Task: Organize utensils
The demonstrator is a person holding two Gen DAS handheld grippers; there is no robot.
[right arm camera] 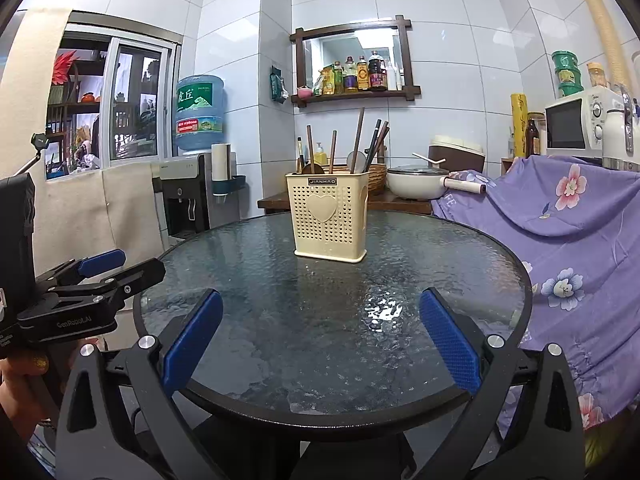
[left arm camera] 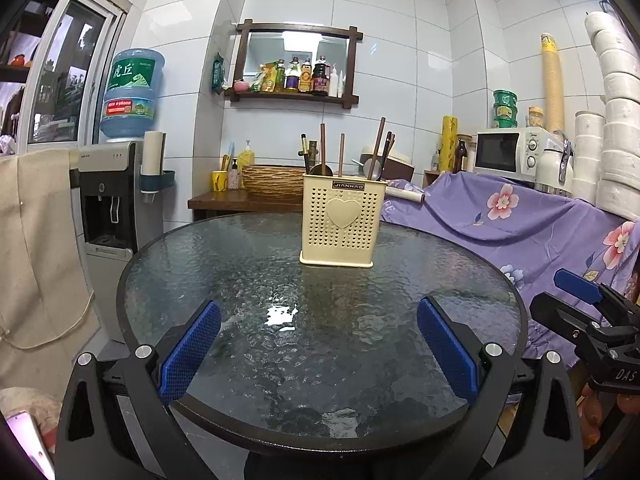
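A cream perforated utensil holder (left arm camera: 340,226) with a heart on its front stands upright on the round glass table (left arm camera: 248,280). It holds several brown chopsticks (left arm camera: 378,146) and spoons (left arm camera: 320,170). It also shows in the right wrist view (right arm camera: 328,218), with its utensils (right arm camera: 358,136). My left gripper (left arm camera: 318,350) is open and empty over the near part of the table, well short of the holder. My right gripper (right arm camera: 320,338) is open and empty, also at the near edge. Each gripper shows at the side of the other's view: the right (left arm camera: 588,300), the left (right arm camera: 108,272).
A purple flowered cloth (left arm camera: 520,216) covers furniture right of the table. A water dispenser (left arm camera: 116,200) stands at the left. A wooden side table (left arm camera: 240,200) behind holds a basket and cups. A white pot (right arm camera: 416,182) and a microwave (left arm camera: 508,150) are at the back right.
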